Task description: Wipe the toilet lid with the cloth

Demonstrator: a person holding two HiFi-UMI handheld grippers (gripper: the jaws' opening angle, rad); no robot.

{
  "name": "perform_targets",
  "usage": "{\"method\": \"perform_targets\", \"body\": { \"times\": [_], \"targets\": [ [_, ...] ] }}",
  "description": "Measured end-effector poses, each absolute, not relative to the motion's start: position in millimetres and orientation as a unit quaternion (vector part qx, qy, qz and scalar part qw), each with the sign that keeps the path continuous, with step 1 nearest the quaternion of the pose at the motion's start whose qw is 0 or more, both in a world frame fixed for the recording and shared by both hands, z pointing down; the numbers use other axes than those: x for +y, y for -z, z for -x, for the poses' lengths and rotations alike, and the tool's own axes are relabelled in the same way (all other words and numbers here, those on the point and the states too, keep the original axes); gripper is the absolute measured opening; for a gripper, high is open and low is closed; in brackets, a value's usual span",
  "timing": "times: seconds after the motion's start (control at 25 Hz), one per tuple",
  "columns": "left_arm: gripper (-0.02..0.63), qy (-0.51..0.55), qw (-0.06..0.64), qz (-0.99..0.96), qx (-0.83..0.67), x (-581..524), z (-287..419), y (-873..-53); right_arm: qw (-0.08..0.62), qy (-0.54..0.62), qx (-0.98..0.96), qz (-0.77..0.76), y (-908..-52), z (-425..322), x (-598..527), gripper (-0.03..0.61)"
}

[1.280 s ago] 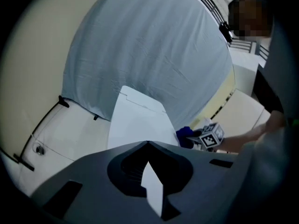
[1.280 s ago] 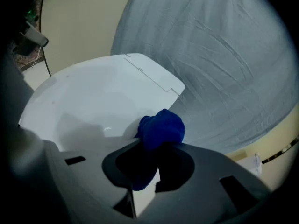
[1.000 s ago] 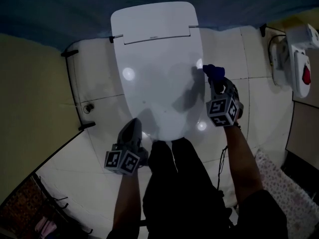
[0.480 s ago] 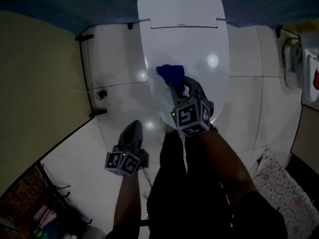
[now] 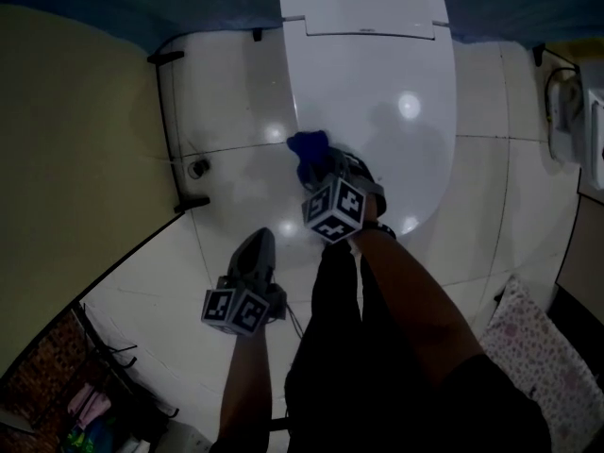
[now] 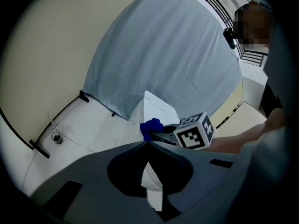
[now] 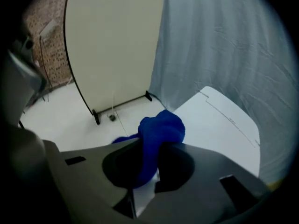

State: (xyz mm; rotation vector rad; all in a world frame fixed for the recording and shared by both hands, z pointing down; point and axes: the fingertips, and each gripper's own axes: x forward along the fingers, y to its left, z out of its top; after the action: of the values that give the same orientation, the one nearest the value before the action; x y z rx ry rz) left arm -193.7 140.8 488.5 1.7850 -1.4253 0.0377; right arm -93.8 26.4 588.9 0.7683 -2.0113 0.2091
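Note:
The white toilet lid [image 5: 377, 111] lies closed, seen from above in the head view. My right gripper [image 5: 316, 163] is shut on a bunched blue cloth [image 5: 308, 147] and holds it at the lid's left edge, near the front. In the right gripper view the blue cloth [image 7: 159, 132] bulges out between the jaws, with the toilet lid [image 7: 219, 129] beyond it. My left gripper [image 5: 257, 253] hangs low over the floor tiles, left of the toilet, shut with nothing in it. From the left gripper view the blue cloth [image 6: 150, 127] and the right gripper's marker cube [image 6: 196, 130] show ahead.
A beige partition [image 5: 75, 159] stands at the left on black feet [image 5: 193, 202]. A floor drain [image 5: 199, 168] sits near it. A wall fixture [image 5: 566, 111] is at the right. A patterned mat [image 5: 543, 347] lies at lower right. A grey curtain [image 6: 163, 55] hangs behind the toilet.
My right gripper has carried the blue cloth across the lid from its right edge to its left edge. The left gripper has stayed low beside the toilet.

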Motion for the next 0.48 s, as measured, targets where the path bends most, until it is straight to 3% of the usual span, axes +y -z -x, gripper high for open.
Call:
{"method": "perform_targets", "body": {
  "times": [0.48],
  "targets": [
    [-0.008,-0.029,0.423,-0.719,-0.55,145.3,172.6,-508.6,0.528,0.05,-0.791,-0.305,-606.1,-2.0,20.7,0.06]
  ]
}}
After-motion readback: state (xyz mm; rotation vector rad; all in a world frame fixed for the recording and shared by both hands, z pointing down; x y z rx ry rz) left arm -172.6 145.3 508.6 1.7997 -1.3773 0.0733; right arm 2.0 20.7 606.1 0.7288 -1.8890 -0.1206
